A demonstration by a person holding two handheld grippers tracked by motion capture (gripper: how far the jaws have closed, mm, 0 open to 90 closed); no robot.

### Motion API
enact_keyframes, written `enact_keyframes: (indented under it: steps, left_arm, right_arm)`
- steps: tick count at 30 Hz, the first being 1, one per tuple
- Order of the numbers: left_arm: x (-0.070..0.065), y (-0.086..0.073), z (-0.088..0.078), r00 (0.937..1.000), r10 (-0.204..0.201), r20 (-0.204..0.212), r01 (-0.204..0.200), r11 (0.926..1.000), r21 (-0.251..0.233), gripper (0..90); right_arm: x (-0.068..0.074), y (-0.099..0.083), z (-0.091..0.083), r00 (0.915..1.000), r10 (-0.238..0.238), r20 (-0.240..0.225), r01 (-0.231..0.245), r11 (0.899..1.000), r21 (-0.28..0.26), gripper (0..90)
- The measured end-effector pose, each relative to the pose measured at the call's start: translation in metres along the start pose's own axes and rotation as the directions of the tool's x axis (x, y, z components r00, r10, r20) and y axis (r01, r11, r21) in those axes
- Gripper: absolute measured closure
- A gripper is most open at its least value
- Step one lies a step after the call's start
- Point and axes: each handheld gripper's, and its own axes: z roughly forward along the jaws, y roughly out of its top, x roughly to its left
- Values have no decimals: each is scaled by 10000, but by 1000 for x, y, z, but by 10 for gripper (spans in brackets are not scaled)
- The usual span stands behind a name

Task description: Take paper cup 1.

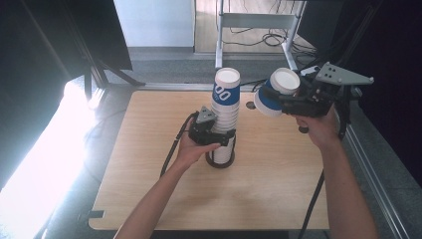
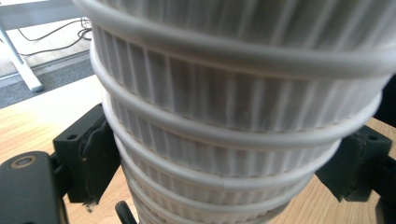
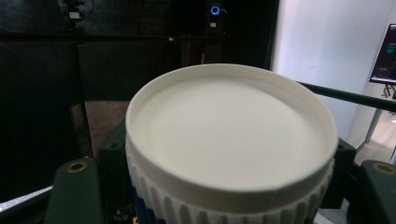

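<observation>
The left gripper (image 1: pixel 225 137) has its fingers clamped low on the stack of upturned paper cups (image 1: pixel 225 112) standing on the counter (image 1: pixel 149 189). The right gripper (image 1: pixel 276 99) fingers grip a single paper cup (image 1: pixel 275 91) in the air beside the stack's top — a cup is being added or taken off; next, likely align it over the stack.
</observation>
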Motion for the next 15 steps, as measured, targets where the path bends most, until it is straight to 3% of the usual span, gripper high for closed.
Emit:
enact_keyframes:
  steps: [15]
  left_arm:
    - [-1,0,-9,9999,75,-137,-80,9992,-379,82]
  right_arm:
    - [7,-44,-14,9997,173,-191,-166,9993,331,272]
